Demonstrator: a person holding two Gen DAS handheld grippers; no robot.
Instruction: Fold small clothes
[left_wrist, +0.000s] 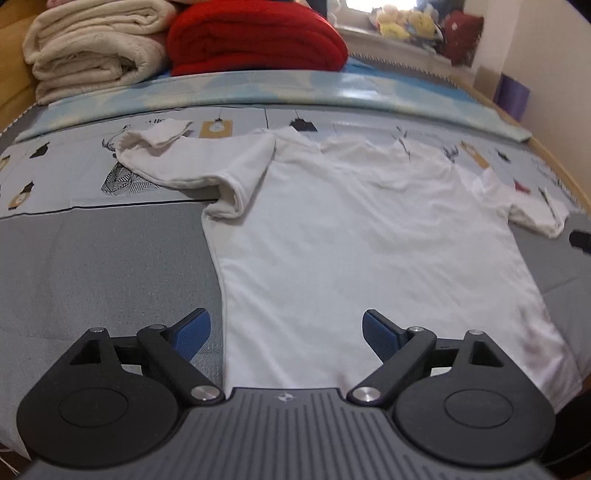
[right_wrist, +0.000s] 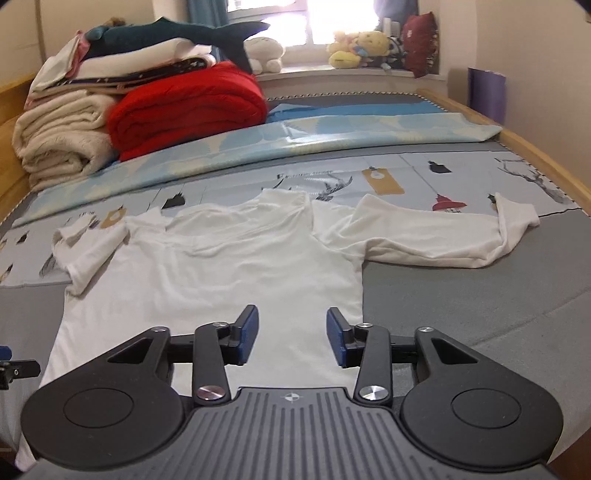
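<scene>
Left to right: the left gripper (left_wrist: 286, 334), jaws wide apart and empty, hovers over the hem's left corner of the white long-sleeved cotton shirt (left_wrist: 369, 236), spread flat on the grey patterned bed (left_wrist: 92, 266), collar away. The right gripper (right_wrist: 291, 338), jaws likewise apart, hovers near the hem's right edge; both sit equally close. The folded cream blanket (right_wrist: 59, 136) and red blanket (right_wrist: 184, 110) lie well beyond, obstructing nothing.

Bright window (right_wrist: 295, 22) behind wooden-framed bed (right_wrist: 535, 147), walls seemingly cream
</scene>
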